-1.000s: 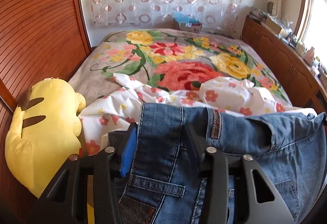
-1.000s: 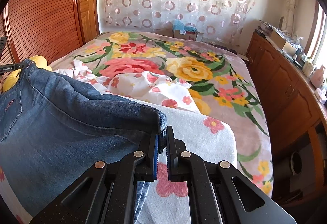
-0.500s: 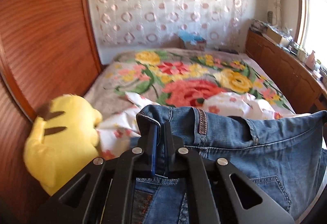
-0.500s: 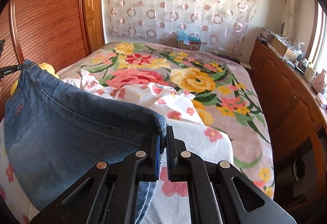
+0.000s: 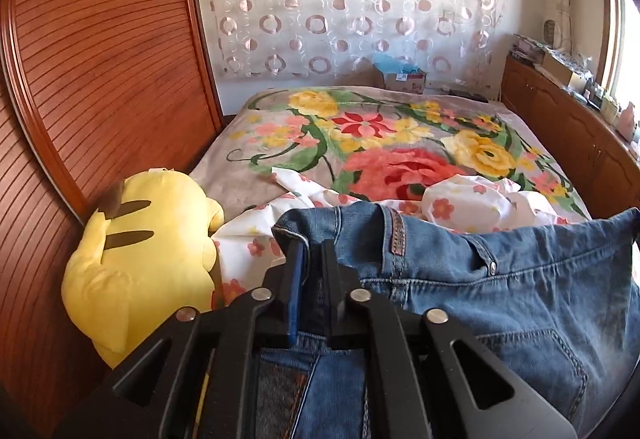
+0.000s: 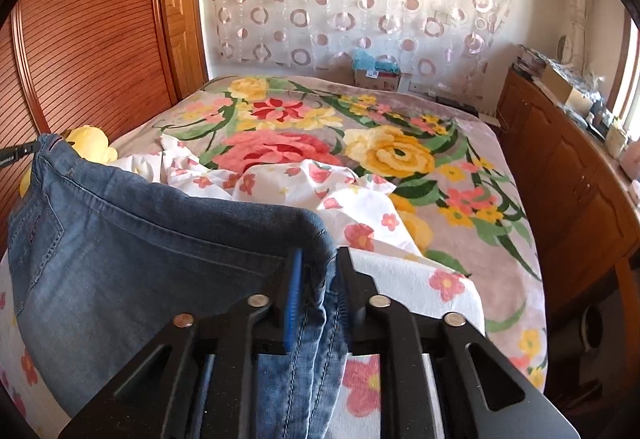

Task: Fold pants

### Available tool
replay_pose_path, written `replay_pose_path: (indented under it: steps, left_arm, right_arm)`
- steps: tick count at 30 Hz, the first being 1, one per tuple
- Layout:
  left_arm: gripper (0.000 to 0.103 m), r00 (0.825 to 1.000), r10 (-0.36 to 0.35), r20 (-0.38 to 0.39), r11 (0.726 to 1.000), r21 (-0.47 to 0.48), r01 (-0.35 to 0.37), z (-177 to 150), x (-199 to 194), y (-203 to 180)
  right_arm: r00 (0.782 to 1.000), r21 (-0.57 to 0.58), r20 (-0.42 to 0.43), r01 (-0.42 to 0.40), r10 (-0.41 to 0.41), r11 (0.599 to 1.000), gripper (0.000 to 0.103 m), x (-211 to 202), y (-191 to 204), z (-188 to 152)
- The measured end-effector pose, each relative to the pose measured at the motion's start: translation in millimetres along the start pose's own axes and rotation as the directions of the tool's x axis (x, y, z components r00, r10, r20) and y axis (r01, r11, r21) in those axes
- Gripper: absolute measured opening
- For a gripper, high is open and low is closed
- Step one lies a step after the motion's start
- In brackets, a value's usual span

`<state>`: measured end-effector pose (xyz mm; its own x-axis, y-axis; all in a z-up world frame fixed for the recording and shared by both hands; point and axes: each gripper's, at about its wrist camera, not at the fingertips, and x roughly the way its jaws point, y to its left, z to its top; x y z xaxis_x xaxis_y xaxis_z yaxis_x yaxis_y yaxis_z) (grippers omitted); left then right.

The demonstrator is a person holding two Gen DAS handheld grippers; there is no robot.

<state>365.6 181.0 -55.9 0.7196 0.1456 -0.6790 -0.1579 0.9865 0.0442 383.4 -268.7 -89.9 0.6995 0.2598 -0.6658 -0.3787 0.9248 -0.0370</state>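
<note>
Jeans (image 5: 500,287), one pair, between two grippers.

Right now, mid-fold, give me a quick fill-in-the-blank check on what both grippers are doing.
1. Both grippers are shut on the ____.
2. The left gripper pinches the jeans at the ____.
3. The plush toy beside the wooden wall is ____ in colour.
4. The jeans hang between the left gripper and the right gripper over a ____-patterned sheet.

Missing words: jeans; waistband; yellow; flower

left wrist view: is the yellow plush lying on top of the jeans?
No: the yellow plush sits against the wooden wall, left of the jeans, with floral sheet between them.
</note>
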Motion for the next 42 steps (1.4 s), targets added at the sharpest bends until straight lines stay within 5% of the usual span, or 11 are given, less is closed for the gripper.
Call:
replay_pose_path:
  steps: [3,5,11,21,33,36,42]
  left_arm:
    - [0.025,1.000,0.005,0.008,1.000,0.014,-0.005,0.2,-9.6,-3.8]
    - [0.045,1.000,-0.004,0.022,1.000,0.027,0.003,-0.8,-19.5,-6.8]
    - [0.081,0.995,-0.087,0.040,0.995,0.043,0.085,-9.5,-47.8,-23.1]
    - [0.081,0.977,-0.211,0.040,0.971,0.126,0.204,-41.9,-89.4,-78.1]
    - [0.081,0.956,-0.294,-0.027,0.933,0.208,0.293,-86.2,-109.2,-138.3]
    - [0.081,0.949,-0.314,-0.034,0.926,0.210,0.314,-93.1,-110.7,-148.9]
    - [0.081,0.945,-0.318,-0.077,0.916,0.233,0.327,-102.9,-95.3,-166.2]
  right_arm:
    - [1.000,0.009,0.004,-0.002,0.002,1.000,0.030,-13.4,0.4,-0.7]
    - [1.000,0.018,0.007,-0.008,0.008,1.000,0.031,-23.6,0.3,-6.1]
    - [1.000,0.049,-0.007,-0.009,0.009,0.999,0.033,-50.9,0.4,-29.9]
    - [0.997,0.078,-0.059,-0.053,0.058,0.996,0.033,-81.5,11.6,-64.3]
    - [0.991,0.143,-0.096,-0.082,0.097,0.986,0.033,-72.5,6.2,-81.4]
    - [0.992,0.119,-0.078,-0.085,0.094,0.989,0.009,-79.3,9.4,-83.0]
    - [0.998,0.114,-0.023,-0.060,0.063,0.992,0.006,-108.8,8.2,-87.7]
